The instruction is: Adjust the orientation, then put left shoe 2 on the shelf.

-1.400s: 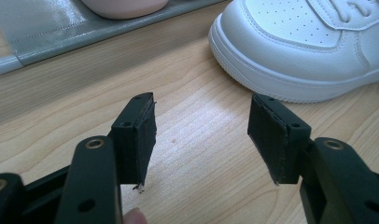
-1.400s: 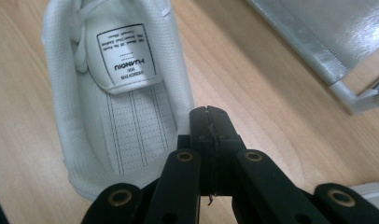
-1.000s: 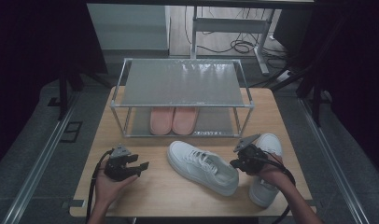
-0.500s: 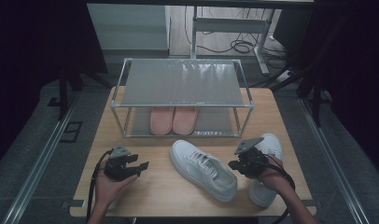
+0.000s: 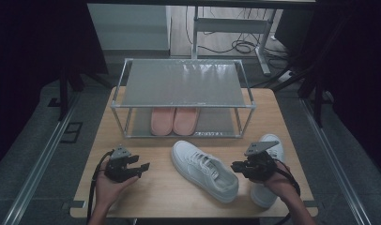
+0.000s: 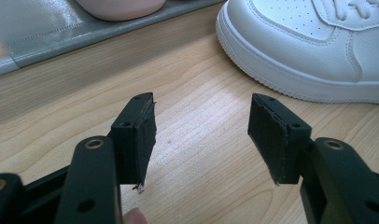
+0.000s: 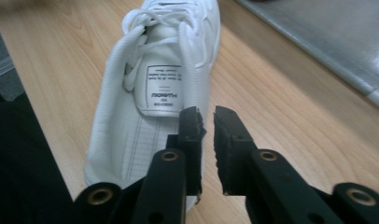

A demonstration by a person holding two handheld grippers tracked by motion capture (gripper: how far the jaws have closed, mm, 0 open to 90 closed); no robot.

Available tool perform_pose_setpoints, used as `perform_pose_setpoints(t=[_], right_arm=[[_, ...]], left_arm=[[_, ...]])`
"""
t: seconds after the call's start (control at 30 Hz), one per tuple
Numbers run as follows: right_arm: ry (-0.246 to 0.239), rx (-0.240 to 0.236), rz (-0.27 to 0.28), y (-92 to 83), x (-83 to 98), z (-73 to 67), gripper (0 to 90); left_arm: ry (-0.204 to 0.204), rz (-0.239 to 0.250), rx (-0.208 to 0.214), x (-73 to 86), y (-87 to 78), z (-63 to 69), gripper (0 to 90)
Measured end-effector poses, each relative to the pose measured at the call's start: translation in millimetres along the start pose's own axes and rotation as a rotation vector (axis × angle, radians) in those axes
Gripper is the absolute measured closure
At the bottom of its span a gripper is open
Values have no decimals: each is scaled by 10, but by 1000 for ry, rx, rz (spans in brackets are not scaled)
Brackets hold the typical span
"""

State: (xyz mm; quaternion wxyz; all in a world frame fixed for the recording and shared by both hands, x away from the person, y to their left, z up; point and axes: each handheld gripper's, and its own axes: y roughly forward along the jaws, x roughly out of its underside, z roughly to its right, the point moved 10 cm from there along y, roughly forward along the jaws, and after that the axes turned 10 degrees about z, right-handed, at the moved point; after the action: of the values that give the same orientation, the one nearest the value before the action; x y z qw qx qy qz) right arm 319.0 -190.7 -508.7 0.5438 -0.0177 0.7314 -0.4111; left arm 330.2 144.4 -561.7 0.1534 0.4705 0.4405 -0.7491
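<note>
A white sneaker [image 5: 205, 171] [image 7: 164, 60] lies aslant mid-table, toe toward the rack. My right gripper [image 5: 234, 166] [image 7: 207, 126] sits at its heel; its jaws have just been opening and stand narrowly apart, with bare wood between them and the heel collar just beside one jaw. A second white sneaker [image 5: 268, 192] lies under the right hand near the table's right edge. My left gripper [image 5: 142, 166] [image 6: 201, 126] rests low on the table at the left, jaws wide open and empty, pointing at the first sneaker's toe [image 6: 309, 42].
A metal two-shelf rack [image 5: 184, 105] stands at the back of the wooden table [image 5: 156, 192], with a pair of pink shoes [image 5: 173, 119] on its lower shelf. Bare wood lies between the left gripper and the sneaker. The table's front edge is close behind both hands.
The right jaws have parted and come off the sneaker's heel, and the sneaker's heel has swung slightly toward the front edge. The left gripper has stayed where it was.
</note>
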Motion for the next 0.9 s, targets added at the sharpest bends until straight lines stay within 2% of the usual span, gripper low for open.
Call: perform_pose_setpoints(t=[0.43, 0.67, 0.73, 0.9], right_arm=[[17, 19, 1, 123, 21, -125, 584], [24, 39, -11, 250, 45, -153, 560], [28, 58, -4, 283, 19, -143, 558], [39, 68, -9, 382, -74, -142, 559]], left_arm=[[0, 11, 5, -31, -28, 7, 421], [-4, 12, 2, -29, -38, -15, 421], [-2, 12, 3, -30, -37, -15, 421], [-3, 13, 6, -31, -39, 8, 421]])
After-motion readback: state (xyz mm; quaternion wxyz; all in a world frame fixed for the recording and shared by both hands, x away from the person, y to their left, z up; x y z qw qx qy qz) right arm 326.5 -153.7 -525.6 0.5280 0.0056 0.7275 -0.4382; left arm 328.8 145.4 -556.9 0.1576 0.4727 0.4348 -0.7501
